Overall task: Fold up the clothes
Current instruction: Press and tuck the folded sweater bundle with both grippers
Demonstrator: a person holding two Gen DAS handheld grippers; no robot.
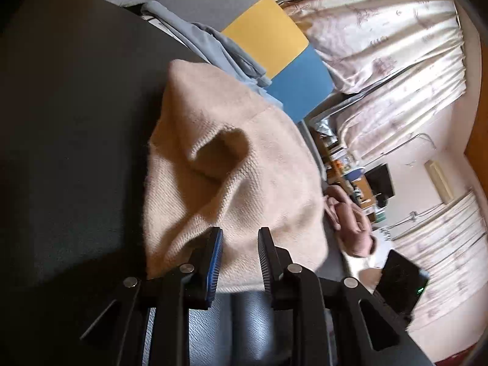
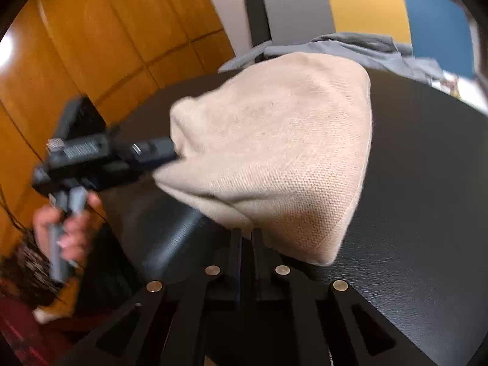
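1. On dark tabletop [image 2: 427, 183] lies beige knit garment [image 2: 274, 152], bunched, grey-blue cloth [image 2: 350, 44] behind it.
2. Left gripper [image 1: 239, 235]: jaws spread, over near hem w/ nothing pinched; prob. lining up a grab.
3. Right gripper [image 2: 245, 238]: pads nearly together at garment's near edge; can't tell if cloth is caught.
4. Fold looks barely begun.

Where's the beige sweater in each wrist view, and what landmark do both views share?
Left wrist: beige sweater fills the centre, on the dark table, just beyond the fingertips.
Right wrist: sweater sits centre, slightly right, its left edge by the left gripper.
Shared landmark: the grey, yellow and blue panel behind the table.
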